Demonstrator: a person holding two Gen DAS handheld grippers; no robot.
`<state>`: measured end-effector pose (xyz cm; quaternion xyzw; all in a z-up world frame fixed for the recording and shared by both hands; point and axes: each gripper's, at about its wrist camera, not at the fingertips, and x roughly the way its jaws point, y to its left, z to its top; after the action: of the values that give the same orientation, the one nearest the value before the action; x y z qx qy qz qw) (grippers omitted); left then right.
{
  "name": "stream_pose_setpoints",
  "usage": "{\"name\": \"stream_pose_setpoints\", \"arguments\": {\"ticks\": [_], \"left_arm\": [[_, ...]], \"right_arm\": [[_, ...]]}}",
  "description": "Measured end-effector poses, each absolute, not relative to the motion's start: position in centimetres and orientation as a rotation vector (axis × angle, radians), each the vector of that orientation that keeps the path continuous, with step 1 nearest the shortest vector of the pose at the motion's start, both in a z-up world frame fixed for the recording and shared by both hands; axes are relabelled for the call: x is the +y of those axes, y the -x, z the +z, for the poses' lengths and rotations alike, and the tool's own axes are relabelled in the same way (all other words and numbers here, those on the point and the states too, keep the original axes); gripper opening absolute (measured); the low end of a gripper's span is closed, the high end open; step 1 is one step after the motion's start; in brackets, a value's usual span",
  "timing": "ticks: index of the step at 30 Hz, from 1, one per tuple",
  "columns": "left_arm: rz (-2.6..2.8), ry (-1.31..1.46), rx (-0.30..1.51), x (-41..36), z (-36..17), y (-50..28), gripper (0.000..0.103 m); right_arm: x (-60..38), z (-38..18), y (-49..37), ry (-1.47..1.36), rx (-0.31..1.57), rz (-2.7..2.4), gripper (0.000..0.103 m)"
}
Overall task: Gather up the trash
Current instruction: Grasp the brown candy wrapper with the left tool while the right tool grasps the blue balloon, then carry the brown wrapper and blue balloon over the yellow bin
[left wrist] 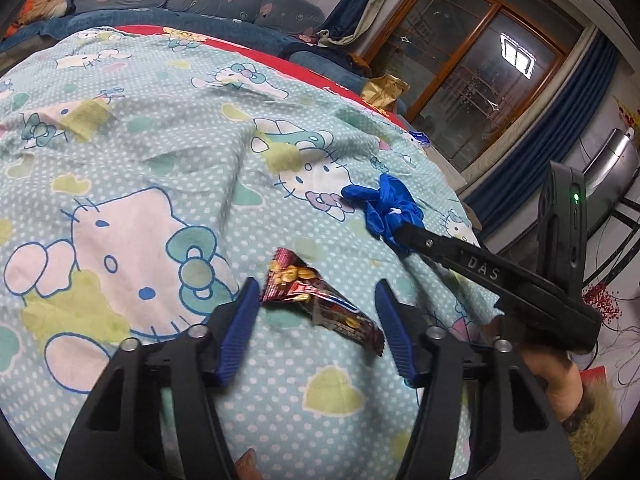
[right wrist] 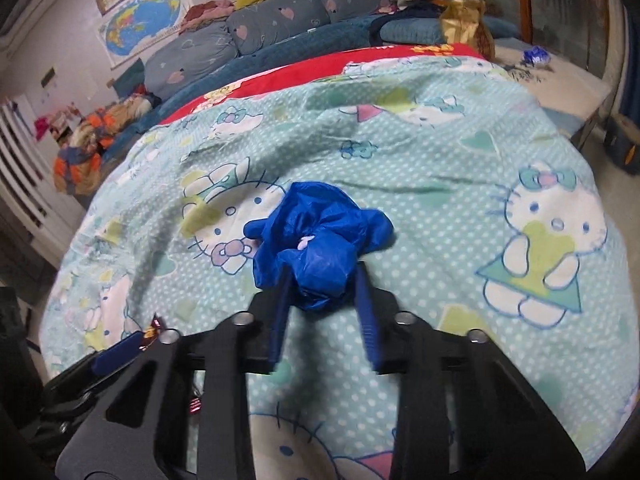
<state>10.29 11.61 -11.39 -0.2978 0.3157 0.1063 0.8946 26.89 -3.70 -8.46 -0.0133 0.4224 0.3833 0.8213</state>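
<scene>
A dark red snack wrapper [left wrist: 320, 300] lies on the Hello Kitty bedspread [left wrist: 140, 140]. My left gripper [left wrist: 316, 292] is open, its blue fingers on either side of the wrapper and not touching it. A crumpled blue plastic glove [right wrist: 320, 240] sits between the fingers of my right gripper [right wrist: 322, 276], which is shut on it just above the spread. In the left wrist view the glove [left wrist: 388, 212] shows at the tip of the right gripper [left wrist: 404, 230], to the right of the wrapper. In the right wrist view a left finger [right wrist: 120, 350] and a sliver of wrapper [right wrist: 154, 328] show at lower left.
A gold foil bag [left wrist: 384, 90] sits at the bed's far edge, also in the right wrist view [right wrist: 464, 20]. A small blue-and-white scrap [right wrist: 536, 56] lies on the bare mattress far right. Grey pillows [right wrist: 240, 36] and a clothes pile [right wrist: 92, 144] line the back. A window [left wrist: 472, 80] is to the right.
</scene>
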Motion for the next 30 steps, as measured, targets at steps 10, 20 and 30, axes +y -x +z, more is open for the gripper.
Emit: {"name": "stream_pose_setpoints", "arguments": {"ticks": [10,20,30], "left_arm": [[0.163,0.596,0.659,10.5,-11.2,-10.9,0.024],[0.061,0.513,0.626,7.0,-8.9,-11.2,0.017],[-0.008,0.446,0.597,3.7,-6.9,-11.4,0.017]], "right_arm": [[-9.2,-7.7,-25.1,-0.047,0.84,0.764,0.007],[-14.3,-7.1,-23.1,-0.088,0.799,0.704,0.006],[-18.4,-5.6,-21.6,-0.105,0.756,0.648,0.006]]}}
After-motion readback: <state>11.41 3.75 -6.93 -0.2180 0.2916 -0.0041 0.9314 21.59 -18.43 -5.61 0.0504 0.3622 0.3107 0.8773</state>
